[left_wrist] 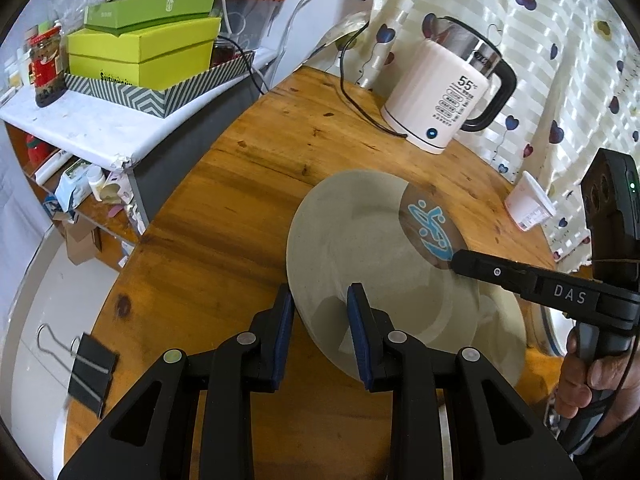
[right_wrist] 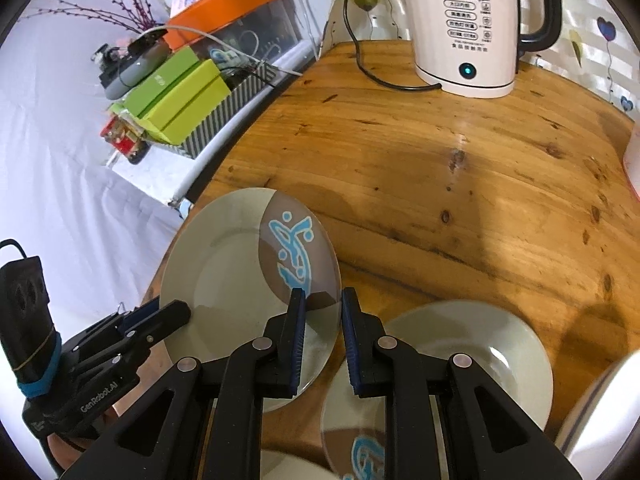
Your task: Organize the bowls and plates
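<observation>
Both my left tongs [left_wrist: 320,312] and right tongs [right_wrist: 323,312] are clamped on one plate's [right_wrist: 224,264] rim, low in each frame, above the surface [right_wrist: 460,184].

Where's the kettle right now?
The kettle stands at the far edge of the wooden table, against the curtain, beyond the plate that both tongs hold.

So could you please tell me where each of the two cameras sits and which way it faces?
Left wrist: on the left gripper, looking down along its fingers at the lifted plate on the wooden table; the right gripper and a hand show.
Right wrist: on the right gripper, facing the same plate and a second plate; the left gripper shows.
Shared: plate, table, kettle.
</observation>
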A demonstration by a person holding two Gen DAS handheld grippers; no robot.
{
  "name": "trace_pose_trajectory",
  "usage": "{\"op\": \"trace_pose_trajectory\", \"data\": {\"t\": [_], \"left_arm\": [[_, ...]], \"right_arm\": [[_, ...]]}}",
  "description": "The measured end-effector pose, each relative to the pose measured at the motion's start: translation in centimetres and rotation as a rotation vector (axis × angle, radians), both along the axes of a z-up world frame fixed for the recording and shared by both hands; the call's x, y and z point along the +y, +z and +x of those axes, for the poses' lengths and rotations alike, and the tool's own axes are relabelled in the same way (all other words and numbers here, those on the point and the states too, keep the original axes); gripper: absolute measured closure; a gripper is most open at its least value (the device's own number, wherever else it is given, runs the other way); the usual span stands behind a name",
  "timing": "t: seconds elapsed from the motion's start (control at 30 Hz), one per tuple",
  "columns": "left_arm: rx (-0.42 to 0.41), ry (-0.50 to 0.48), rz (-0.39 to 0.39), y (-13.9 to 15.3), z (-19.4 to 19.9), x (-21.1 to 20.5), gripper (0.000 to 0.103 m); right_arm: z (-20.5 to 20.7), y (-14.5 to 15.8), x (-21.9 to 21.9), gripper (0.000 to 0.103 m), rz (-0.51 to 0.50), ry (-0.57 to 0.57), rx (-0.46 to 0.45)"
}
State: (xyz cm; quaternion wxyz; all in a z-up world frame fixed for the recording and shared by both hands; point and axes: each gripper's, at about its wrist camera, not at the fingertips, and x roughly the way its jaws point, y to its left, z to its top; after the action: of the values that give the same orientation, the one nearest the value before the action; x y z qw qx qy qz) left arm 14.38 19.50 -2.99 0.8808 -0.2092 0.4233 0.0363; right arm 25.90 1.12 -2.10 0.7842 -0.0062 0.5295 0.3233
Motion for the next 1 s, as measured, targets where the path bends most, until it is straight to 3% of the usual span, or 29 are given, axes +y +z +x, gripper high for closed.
{"op": "trace_pose_trajectory", "data": {"t": [0.57, 1.0], "left_arm": [[-0.013, -0.06, 0.027, 2.6, -7.1, -5.0, 0.075], [0.044, -0.118, 0.036, 1.1, -10.8, -8.9, 0.075]], "right_arm": [[-8.7, 2.6, -5.8, 0.085, 0.026, -0.037, -0.014], [-13.9, 0.8, -10.4, 0.085, 0.015, -0.085, 0.025]]}}
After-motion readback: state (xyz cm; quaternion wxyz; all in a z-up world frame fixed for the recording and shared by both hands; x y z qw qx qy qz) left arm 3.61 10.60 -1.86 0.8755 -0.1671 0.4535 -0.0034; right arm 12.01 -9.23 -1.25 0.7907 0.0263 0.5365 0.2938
